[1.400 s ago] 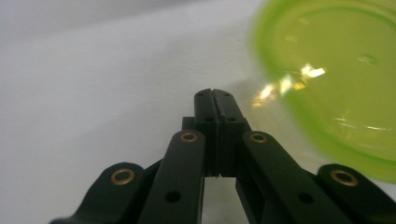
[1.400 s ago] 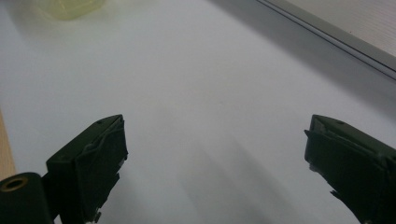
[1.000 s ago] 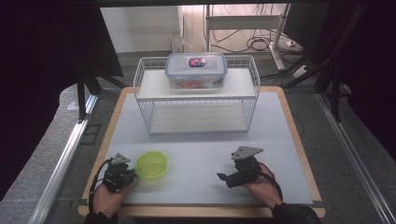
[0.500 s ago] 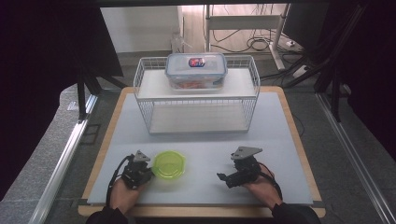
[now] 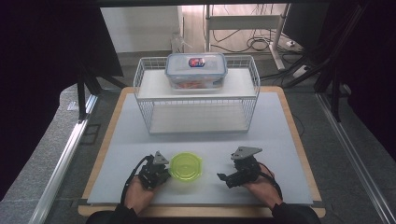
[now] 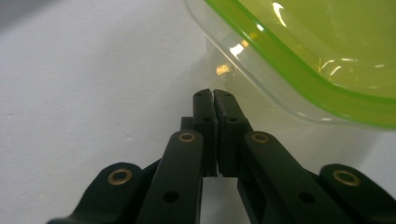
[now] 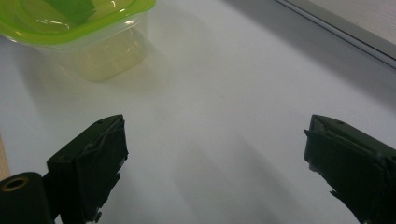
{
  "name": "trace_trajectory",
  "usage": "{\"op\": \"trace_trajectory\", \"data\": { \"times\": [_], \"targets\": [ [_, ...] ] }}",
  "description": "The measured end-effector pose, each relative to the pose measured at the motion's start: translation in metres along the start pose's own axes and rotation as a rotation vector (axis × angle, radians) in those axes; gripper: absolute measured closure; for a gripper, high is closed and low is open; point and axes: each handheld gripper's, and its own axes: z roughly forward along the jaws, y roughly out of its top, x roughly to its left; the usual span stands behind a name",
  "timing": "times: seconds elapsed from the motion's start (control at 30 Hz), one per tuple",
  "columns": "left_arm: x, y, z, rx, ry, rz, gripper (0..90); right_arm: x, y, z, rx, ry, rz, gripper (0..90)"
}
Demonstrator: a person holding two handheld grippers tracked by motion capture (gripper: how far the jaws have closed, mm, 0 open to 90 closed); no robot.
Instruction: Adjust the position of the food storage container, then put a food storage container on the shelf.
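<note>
So far we have our little green-lidded tub (image 5: 186, 165) sitting on the worktop (image 5: 280, 135) near its front edge, about halfway between the left and right sides. Our left gripper (image 5: 156, 171) is right beside the tub on its left, and in the left gripper view its two jaws are pressed together with nothing between them, their tips (image 6: 213, 95) close to the tub's clear wall, just under the green lid (image 6: 327, 51). We cannot tell if the tips touch the wall. Our right gripper (image 5: 229, 178) waits off to the right of the tub, well apart from it, and its jaws stand wide apart with bare worktop between them. The tub looks empty to us: through the clear wall (image 7: 109, 53) we see only a yellowish shine and nothing lying inside, though the lid hides part of it. At the back of the worktop stands a white wire rack (image 5: 198, 100). On its top shelf sits a bigger clear box (image 5: 196, 70) with a shut lid, and something orange shows inside it, but it is too small for us to say what. The lower shelf of the rack looks bare. We think the job has only just begun, since the tub is not gripped or lifted yet, and it is far from the rack
</note>
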Motion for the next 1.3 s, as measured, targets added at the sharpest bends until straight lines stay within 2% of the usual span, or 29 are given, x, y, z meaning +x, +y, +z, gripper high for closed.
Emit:
{"op": "trace_trajectory", "data": {
  "times": [0.13,0.27,0.37,0.43,0.5,0.53,0.6,0.63,0.67,0.73,0.77,0.8,0.9,0.97,1.07,1.17,1.3],
  "targets": [
    [-0.005,-0.001,-0.003,0.000,-0.010,0.015,87.9,0.000,0.000,0.000,0.001,0.000,-0.002,5.8],
    [-0.008,-0.003,-0.004,0.004,0.009,0.028,85.7,0.000,0.000,0.000,0.003,0.000,0.002,5.8],
    [-0.002,-0.005,-0.009,-0.013,0.042,0.025,79.8,0.000,0.000,0.000,0.001,0.002,0.000,5.8],
    [0.004,-0.008,-0.014,-0.049,0.059,0.007,74.8,0.000,0.000,0.000,0.001,0.001,0.000,5.8],
    [0.007,-0.010,-0.017,-0.061,0.075,0.010,72.1,0.000,0.000,0.000,0.001,0.002,0.000,5.8],
    [0.009,-0.012,-0.020,-0.081,0.099,0.018,64.3,0.000,0.000,-0.001,0.000,0.001,-0.002,5.8],
    [0.010,-0.013,-0.022,-0.094,0.112,0.026,60.7,0.000,0.000,-0.001,-0.001,0.001,-0.003,5.8],
    [0.010,-0.014,-0.024,-0.099,0.119,0.034,50.9,0.000,0.000,-0.001,-0.002,0.001,-0.004,5.8],
    [0.011,-0.016,-0.026,-0.110,0.132,0.047,44.7,0.000,0.000,-0.001,-0.001,0.001,-0.005,5.8],
    [0.012,-0.017,-0.027,-0.112,0.134,0.051,35.2,0.000,0.000,-0.001,-0.001,0.003,-0.008,5.8],
    [0.012,-0.018,-0.028,-0.110,0.137,0.047,35.2,0.000,0.000,-0.001,-0.001,0.003,-0.008,5.8],
    [0.014,-0.019,-0.028,-0.106,0.135,0.042,30.7,0.000,0.000,-0.001,-0.001,0.005,-0.006,5.7],
    [0.017,-0.021,-0.029,-0.119,0.103,0.009,18.1,-0.001,0.000,-0.001,-0.012,0.013,0.007,4.5],
    [0.017,-0.023,-0.030,-0.115,0.090,0.025,10.3,0.000,0.000,-0.001,-0.017,0.016,0.007,3.6],
    [0.018,-0.024,-0.032,-0.131,0.073,0.016,8.1,0.000,0.001,-0.001,-0.028,0.003,-0.004,3.4],
    [0.018,-0.026,-0.033,-0.136,0.094,0.029,6.7,0.001,0.001,-0.001,-0.032,-0.002,-0.008,3.4],
    [0.020,-0.030,-0.035,-0.159,0.105,0.019,4.4,0.001,0.001,-0.001,-0.034,0.006,0.008,3.4]
  ]
}}
